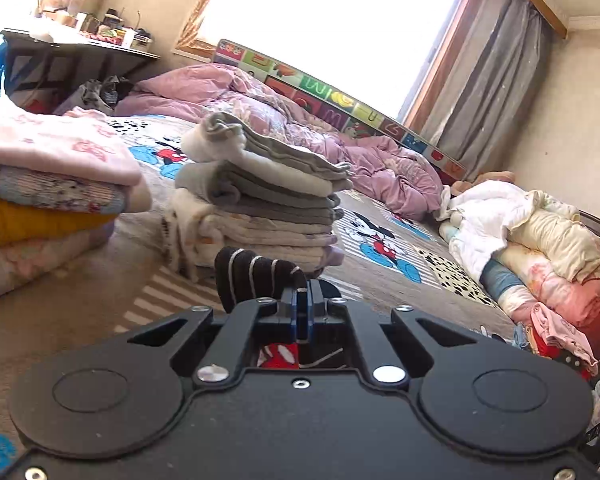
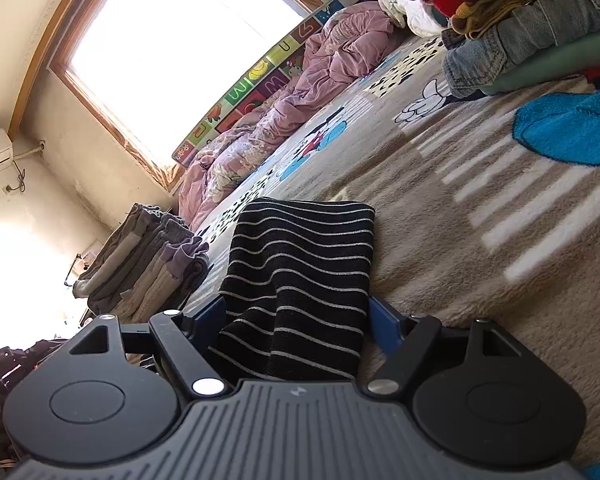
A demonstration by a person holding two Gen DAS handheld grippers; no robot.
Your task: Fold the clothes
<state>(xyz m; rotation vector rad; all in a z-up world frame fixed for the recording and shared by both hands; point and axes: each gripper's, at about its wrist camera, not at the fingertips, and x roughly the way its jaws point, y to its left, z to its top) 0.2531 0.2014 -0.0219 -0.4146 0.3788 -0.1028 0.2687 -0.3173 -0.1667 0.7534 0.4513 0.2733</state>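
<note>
Left wrist view: my left gripper [image 1: 305, 300] has its jaws clamped on the black knit garment with thin white stripes [image 1: 256, 278]. My right gripper [image 2: 296, 312] stands wide around it on the bed. Folded stack of grey and cream clothes [image 1: 260, 200] done; unfolded heap of pale clothes [image 1: 540, 240] remains.

Left gripper [image 1: 305, 304] black with silver screws, blue fingers, right gripper [image 2: 300, 316] black with ribbed grey housing

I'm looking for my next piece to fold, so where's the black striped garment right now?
Right wrist view, centre: the black striped garment lies on the cartoon blanket between the open right tool's fingers, right of the grey folded stack.
</note>
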